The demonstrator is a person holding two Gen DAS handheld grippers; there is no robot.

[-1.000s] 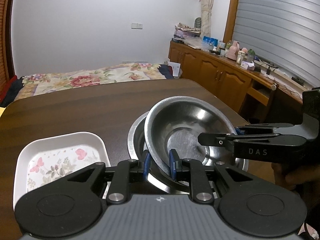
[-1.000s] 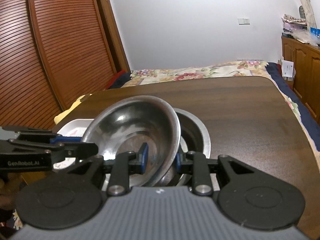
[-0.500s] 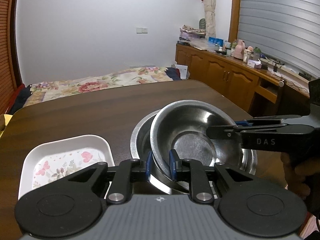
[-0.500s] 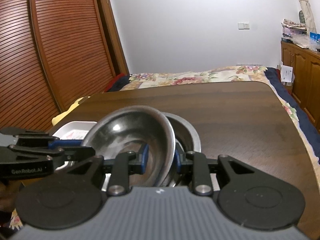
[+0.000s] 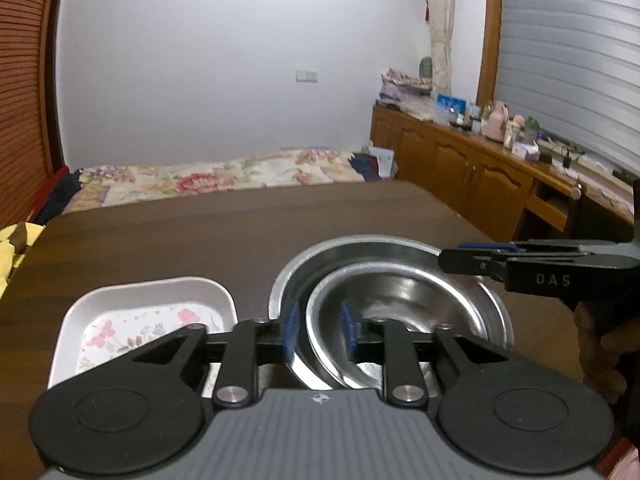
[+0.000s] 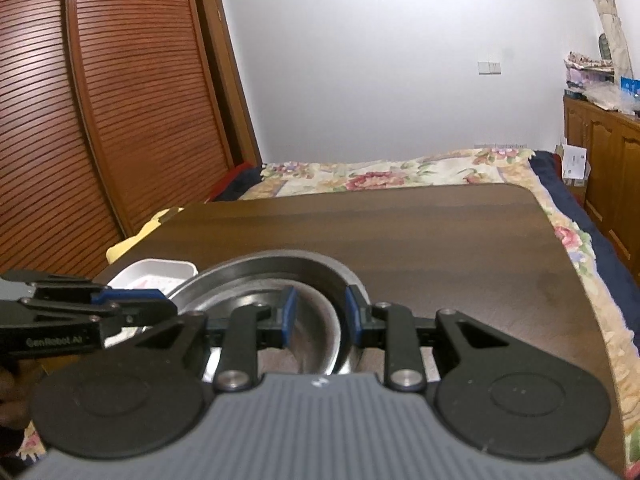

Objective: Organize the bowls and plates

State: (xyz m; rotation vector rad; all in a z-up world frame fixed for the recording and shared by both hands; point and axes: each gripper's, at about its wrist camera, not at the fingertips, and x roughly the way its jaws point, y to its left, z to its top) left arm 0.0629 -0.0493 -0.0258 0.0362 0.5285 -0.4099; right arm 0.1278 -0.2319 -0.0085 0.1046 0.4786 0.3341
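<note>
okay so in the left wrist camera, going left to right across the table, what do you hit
Floral tray → left gripper, jaws opening around the inner bowl's rim → nested steel bowls → right gripper.

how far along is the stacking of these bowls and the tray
Done: the small bowl sits nested in the big bowl. In hand: the left gripper has its jaws opening around the small bowl's rim; the right gripper straddles it. Left: the white tray beside them.

Left tool (image 5: 319,332) jaws opening; right tool (image 6: 320,318) jaws slightly apart.
</note>
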